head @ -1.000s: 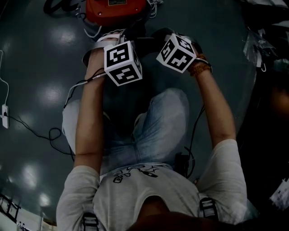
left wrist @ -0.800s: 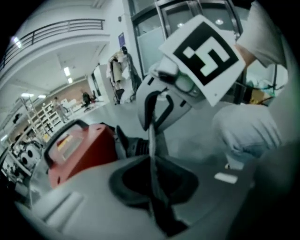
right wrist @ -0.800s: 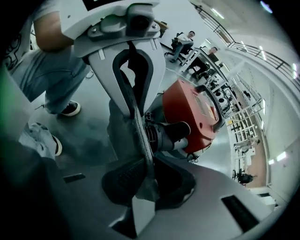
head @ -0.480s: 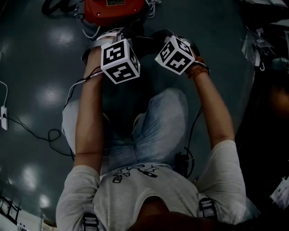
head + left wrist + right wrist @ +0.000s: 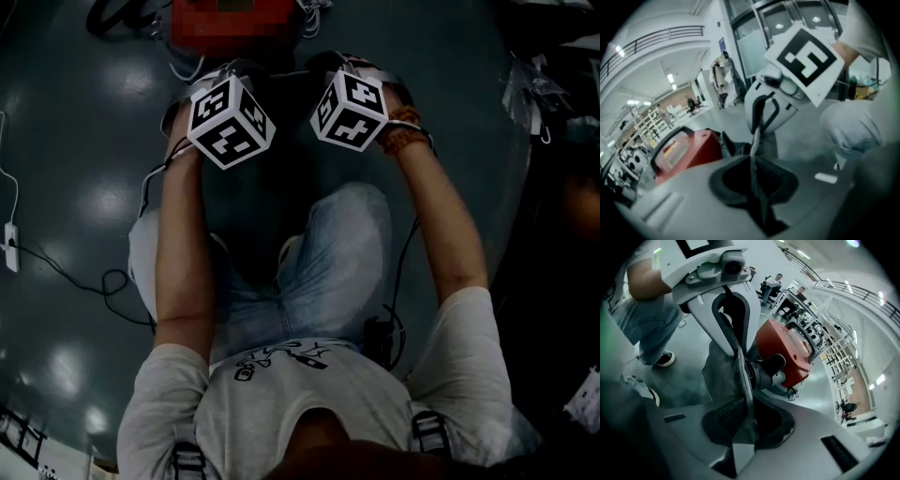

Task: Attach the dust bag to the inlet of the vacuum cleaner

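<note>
Right gripper view, nearest first: the right hand-held gripper has its jaws pressed together on a fold of the grey dust bag. In the left gripper view the left hand-held gripper pinches the same cloth by a thin edge. The bag therefore hangs stretched between the two, just in front of the vacuum cleaner.

The bag looks soft, light and floppy. I judge it will sag and fold shut unless it is gripped at opposite sides of its mouth and pulled taut, roughly where both grips sit.

Just behind the cloth, at frame centre, a dark tube stub, probably the inlet, juts from the red vacuum cleaner. Whether the cloth touches it I cannot tell. Slack cloth folding across that stub is the likeliest obstruction.

Further off, a shoe at left and, in the head view, cables trailing on the floor lie clear of the work.
</note>
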Motion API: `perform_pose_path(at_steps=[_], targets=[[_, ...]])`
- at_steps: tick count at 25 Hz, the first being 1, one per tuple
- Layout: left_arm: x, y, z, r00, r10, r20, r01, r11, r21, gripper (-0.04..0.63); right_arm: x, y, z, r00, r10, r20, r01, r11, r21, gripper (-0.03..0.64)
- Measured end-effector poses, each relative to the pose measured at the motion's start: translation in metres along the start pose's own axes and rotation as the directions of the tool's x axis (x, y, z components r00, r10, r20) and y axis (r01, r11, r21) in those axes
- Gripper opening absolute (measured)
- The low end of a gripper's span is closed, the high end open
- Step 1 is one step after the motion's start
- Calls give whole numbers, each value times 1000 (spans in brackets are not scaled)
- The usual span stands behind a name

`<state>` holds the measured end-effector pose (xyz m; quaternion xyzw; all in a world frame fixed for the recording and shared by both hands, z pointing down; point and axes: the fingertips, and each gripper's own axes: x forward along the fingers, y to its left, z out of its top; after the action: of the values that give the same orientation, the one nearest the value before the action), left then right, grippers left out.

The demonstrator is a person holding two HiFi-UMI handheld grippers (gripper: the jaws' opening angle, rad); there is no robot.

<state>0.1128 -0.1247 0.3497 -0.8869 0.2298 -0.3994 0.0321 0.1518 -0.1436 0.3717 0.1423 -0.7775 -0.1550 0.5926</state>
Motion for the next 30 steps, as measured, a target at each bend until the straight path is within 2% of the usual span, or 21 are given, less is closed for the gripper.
perform_pose_path(at_steps=[3, 5, 7, 9, 11, 12, 15, 17, 19, 21, 23, 25, 26, 28, 30], targets=[[4, 4, 11, 997, 70, -11, -69, 994, 86, 39, 0, 6, -8, 997, 54, 59, -62, 986, 154, 48], [4, 5, 13, 997, 78, -2, -77, 993, 87, 41, -1, 6, -9, 995, 63, 72, -75, 980, 182, 48], [2, 4, 9, 999, 40, 18, -41, 999, 22, 38, -1, 2, -6, 999, 34, 32, -37, 994, 104, 48], [0, 3, 0, 999, -10, 37, 12, 999, -54, 34, 1, -2, 1, 1000, -13, -21, 13, 1000, -24, 49], [-2, 3, -6, 998, -33, 50, 37, 995, -90, 31, 2, -5, 6, 998, -47, -42, 42, 994, -104, 52], [-2, 4, -7, 998, -28, 52, 32, 996, -88, 31, 3, -6, 6, 998, -51, -39, 46, 993, -105, 52], [3, 8, 0, 999, 38, 35, -38, 999, -5, 37, 4, -2, -1, 1000, -9, 6, 9, 999, 32, 52], [6, 12, 9, 996, 91, 23, -92, 994, 64, 46, 4, 1, -7, 998, 31, 48, -38, 988, 150, 52], [6, 13, 15, 992, 120, 30, -122, 989, 87, 49, 2, 2, -9, 996, 52, 70, -65, 977, 202, 51], [5, 14, 14, 992, 113, 54, -115, 992, 45, 49, 2, 0, -8, 998, 40, 38, -45, 988, 145, 52], [3, 15, 7, 994, 72, 77, -69, 997, -39, 43, 3, -6, -2, 1000, -3, -27, 3, 1000, 9, 55], [0, 12, 0, 996, 16, 90, -6, 994, -108, 37, 4, -11, 3, 996, -51, -67, 43, 993, -112, 57], [-1, 11, -2, 996, -3, 91, 13, 993, -120, 34, 4, -12, 4, 995, -66, -69, 56, 989, -140, 58], [-1, 11, -1, 997, 6, 79, 2, 996, -92, 32, 4, -13, 4, 997, -67, -48, 61, 993, -106, 57], [1, 15, 6, 996, 64, 63, -63, 998, -17, 38, 3, -11, -1, 999, -37, -11, 37, 999, 17, 57]])
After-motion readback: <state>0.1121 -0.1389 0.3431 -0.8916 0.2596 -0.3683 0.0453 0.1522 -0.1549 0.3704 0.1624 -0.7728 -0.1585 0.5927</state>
